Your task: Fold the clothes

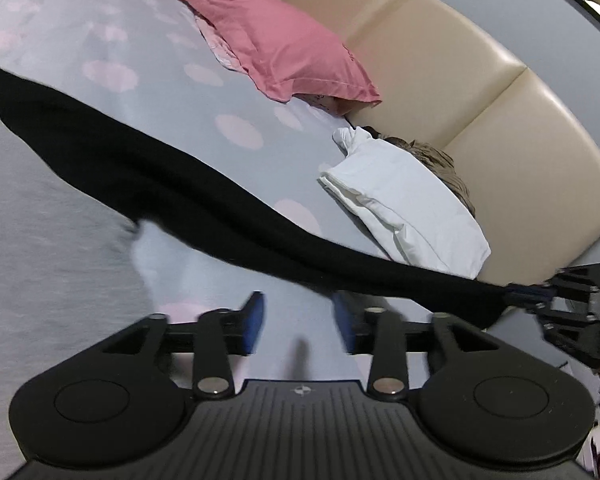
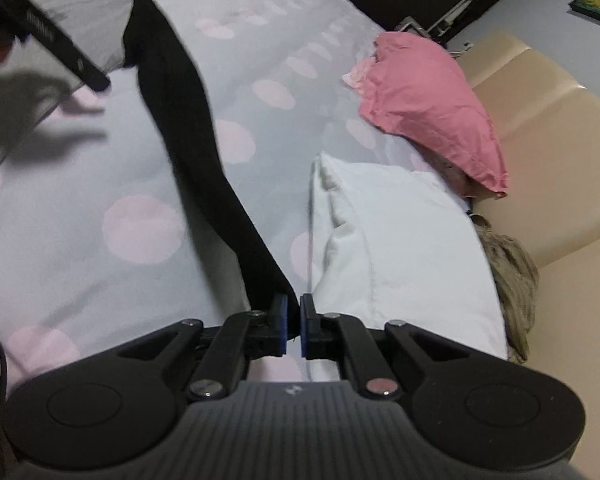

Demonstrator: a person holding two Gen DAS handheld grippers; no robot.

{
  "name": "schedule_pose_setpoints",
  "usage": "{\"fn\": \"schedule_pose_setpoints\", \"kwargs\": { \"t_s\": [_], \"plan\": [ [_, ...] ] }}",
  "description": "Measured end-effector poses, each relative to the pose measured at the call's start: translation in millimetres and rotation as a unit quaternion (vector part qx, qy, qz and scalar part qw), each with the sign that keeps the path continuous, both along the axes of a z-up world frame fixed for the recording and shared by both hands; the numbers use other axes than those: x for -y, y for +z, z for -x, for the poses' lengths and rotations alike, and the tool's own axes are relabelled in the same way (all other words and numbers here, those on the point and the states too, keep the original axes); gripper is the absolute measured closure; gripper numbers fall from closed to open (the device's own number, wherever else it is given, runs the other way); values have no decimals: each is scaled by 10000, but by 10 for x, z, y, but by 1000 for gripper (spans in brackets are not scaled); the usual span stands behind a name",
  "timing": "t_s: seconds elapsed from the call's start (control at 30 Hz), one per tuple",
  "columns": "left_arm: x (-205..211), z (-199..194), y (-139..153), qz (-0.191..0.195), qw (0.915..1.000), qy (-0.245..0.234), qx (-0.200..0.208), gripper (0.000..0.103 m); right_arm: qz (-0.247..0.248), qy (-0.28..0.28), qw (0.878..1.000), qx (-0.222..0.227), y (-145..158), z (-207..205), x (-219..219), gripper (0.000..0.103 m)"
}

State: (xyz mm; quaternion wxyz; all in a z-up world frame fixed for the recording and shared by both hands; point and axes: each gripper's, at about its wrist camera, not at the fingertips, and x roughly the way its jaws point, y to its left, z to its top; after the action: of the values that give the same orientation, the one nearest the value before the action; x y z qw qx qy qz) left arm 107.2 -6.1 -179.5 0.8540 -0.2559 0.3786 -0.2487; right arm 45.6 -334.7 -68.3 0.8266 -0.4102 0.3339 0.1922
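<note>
Looking via left wrist cam: left gripper (image 1: 298,322) fingers apart, empty, above the bedsheet (image 1: 228,92); black sleeve (image 1: 204,204) stretches across. Right wrist cam: right gripper (image 2: 293,322) pinches sleeve cuff, lifted. Step: sleeve fold-in; next, carry cuff over the grey shirt body (image 2: 60,12).

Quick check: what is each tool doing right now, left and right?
Left tool: open, nothing between its pads.
Right tool: closed on the end of the black sleeve.
</note>
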Motion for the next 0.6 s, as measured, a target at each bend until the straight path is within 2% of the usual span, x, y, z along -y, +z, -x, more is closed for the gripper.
{"fn": "schedule_pose_setpoints", "kwargs": {
  "t_s": [0.13, 0.27, 0.37, 0.47, 0.5, 0.6],
  "plan": [
    [159, 4, -112, 170, 9998, 87, -58, 60, -376, -243, 9987, 260, 283, -30, 41, 96],
    [186, 42, -166, 558, 9978, 340, 133, 51, -509, -325, 9973, 427, 438, -32, 43, 97],
    [131, -2, -240, 996, 9929, 644, -26, 51, -515, -339, 9971, 444, 430, -36, 49, 97],
    [67, 9, -233, 1381, 9863, 895, 124, 50, -480, -322, 9975, 397, 381, -26, 50, 97],
    [52, 7, -230, 1432, 9847, 982, 154, 50, -476, -317, 9976, 388, 370, -18, 53, 97],
    [36, -65, -271, 1392, 9825, 1237, -99, 53, -484, -305, 9976, 380, 354, 1, 60, 96]
  ]
}}
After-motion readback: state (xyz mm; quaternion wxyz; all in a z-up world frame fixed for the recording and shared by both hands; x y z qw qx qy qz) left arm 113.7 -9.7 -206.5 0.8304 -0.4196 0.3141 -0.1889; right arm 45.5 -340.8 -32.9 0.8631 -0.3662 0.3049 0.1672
